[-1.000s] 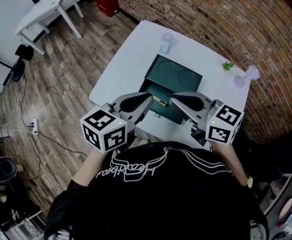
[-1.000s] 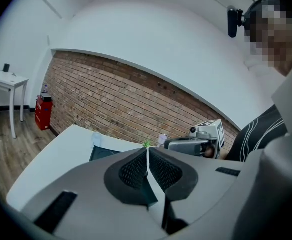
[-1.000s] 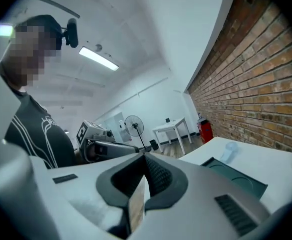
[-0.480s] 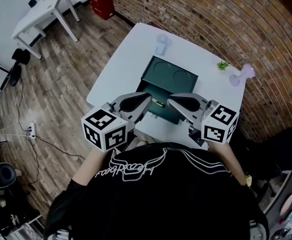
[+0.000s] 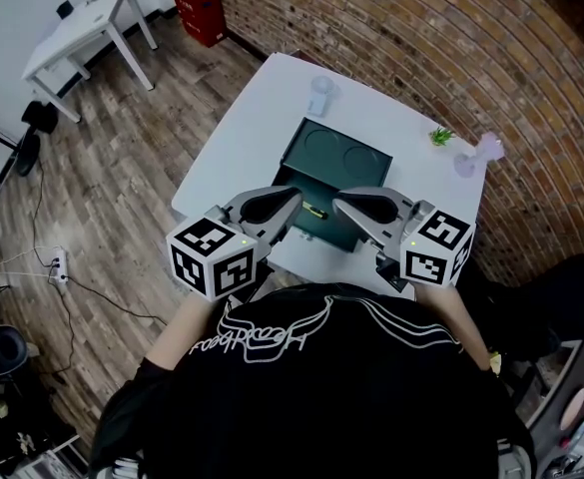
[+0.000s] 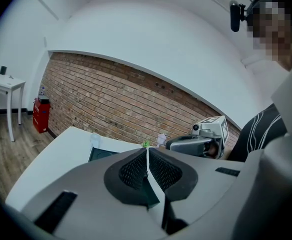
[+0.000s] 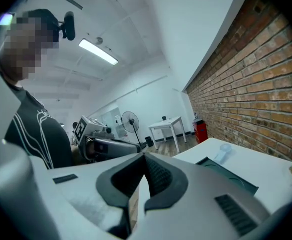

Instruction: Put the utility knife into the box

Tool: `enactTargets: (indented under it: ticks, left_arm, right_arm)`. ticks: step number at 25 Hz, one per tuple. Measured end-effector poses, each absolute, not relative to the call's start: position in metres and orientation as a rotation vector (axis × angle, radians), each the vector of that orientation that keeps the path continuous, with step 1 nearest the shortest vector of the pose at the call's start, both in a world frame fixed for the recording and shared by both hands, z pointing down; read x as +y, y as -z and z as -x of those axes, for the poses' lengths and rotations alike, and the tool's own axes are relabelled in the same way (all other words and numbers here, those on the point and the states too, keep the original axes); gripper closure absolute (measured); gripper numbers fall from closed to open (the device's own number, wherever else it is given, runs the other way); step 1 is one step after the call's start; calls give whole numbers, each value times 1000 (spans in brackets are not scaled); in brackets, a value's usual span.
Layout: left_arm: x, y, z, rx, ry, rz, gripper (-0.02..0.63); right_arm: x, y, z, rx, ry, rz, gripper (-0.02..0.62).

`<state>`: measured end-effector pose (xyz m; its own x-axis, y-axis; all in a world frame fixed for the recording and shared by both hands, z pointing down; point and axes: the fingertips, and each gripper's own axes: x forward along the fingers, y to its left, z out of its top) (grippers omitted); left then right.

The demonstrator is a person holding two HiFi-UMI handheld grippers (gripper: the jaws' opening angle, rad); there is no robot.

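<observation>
Meanwhile left tool (image 5: 293, 203) and right tool (image 5: 339, 206) hang closed, empty, over the box (image 5: 336, 158); cup (image 5: 320, 90) and plant (image 5: 440, 136) stand beyond on the table (image 5: 242, 138).

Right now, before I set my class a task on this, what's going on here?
A person holds a gripper in each hand above the near edge of a white table. The left gripper and the right gripper are both shut with nothing between their jaws. The knife lies between their tips, on the near part of the dark green box. Neither gripper holds it.
</observation>
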<state>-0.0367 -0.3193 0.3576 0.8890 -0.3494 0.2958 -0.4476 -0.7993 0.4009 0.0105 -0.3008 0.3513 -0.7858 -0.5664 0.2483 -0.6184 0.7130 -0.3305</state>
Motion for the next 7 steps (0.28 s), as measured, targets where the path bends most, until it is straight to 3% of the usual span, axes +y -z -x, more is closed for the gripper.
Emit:
enactTargets:
  ticks: [7]
  left_arm:
    - [-318, -362, 43, -578, -289, -2576, 569]
  right_arm:
    - [-298, -353, -7, -2775, -612, -976, 592]
